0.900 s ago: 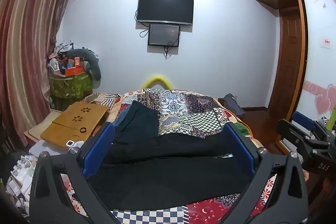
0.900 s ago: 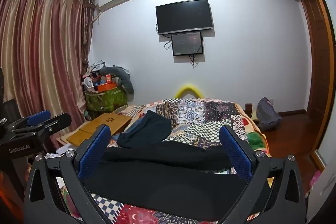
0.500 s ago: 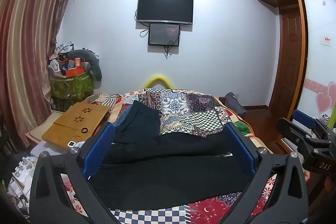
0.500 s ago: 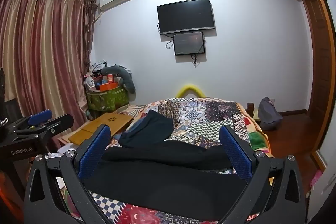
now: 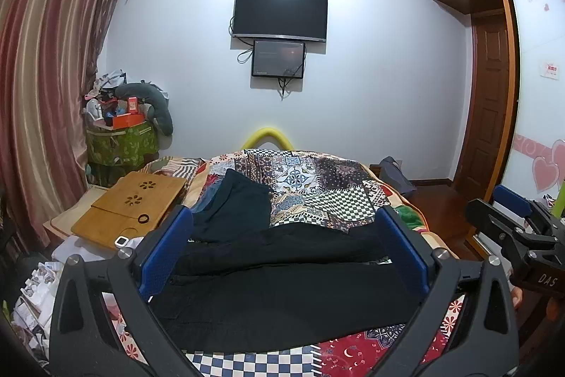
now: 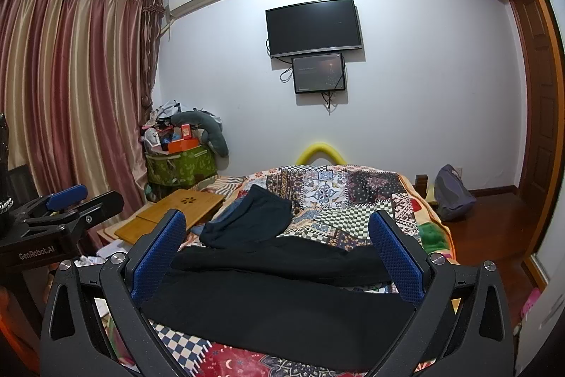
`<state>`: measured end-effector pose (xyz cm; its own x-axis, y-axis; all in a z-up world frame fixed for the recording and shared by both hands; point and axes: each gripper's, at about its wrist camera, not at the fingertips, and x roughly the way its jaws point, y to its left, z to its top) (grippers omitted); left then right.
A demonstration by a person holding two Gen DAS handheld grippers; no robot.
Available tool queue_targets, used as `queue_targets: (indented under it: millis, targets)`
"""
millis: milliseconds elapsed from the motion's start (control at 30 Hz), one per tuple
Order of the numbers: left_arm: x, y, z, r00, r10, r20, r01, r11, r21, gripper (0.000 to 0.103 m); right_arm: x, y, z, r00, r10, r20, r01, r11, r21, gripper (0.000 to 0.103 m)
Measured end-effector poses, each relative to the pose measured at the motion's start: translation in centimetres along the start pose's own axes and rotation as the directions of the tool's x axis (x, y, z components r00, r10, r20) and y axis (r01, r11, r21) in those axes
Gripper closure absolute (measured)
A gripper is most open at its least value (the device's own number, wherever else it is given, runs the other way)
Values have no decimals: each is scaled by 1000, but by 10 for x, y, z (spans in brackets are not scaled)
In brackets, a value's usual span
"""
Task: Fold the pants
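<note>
Black pants (image 5: 282, 288) on patchwork bedspread (image 5: 317, 186)

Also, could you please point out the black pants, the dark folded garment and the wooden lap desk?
black pants (image 5: 282, 299), left wrist view, middle of the near leg
folded garment (image 6: 254, 218), right wrist view, its centre
lap desk (image 5: 134, 204), left wrist view, top panel

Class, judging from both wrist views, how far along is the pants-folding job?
Barely begun. Done: the black pants lie spread across the patchwork bedspread. In hand: nothing; the left tongs and right tongs hang open above them. Left: every fold.
</note>
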<state>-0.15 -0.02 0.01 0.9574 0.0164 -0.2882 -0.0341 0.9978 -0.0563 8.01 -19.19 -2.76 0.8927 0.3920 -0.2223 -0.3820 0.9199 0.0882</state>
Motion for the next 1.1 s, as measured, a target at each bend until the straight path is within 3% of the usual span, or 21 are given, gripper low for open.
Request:
queue_targets:
  millis: [1100]
  targets:
    - [2, 1, -4, 1000, 16, 7, -16, 1000, -9, 0, 0, 1, 0, 1000, 0, -2, 0, 1000, 0, 0]
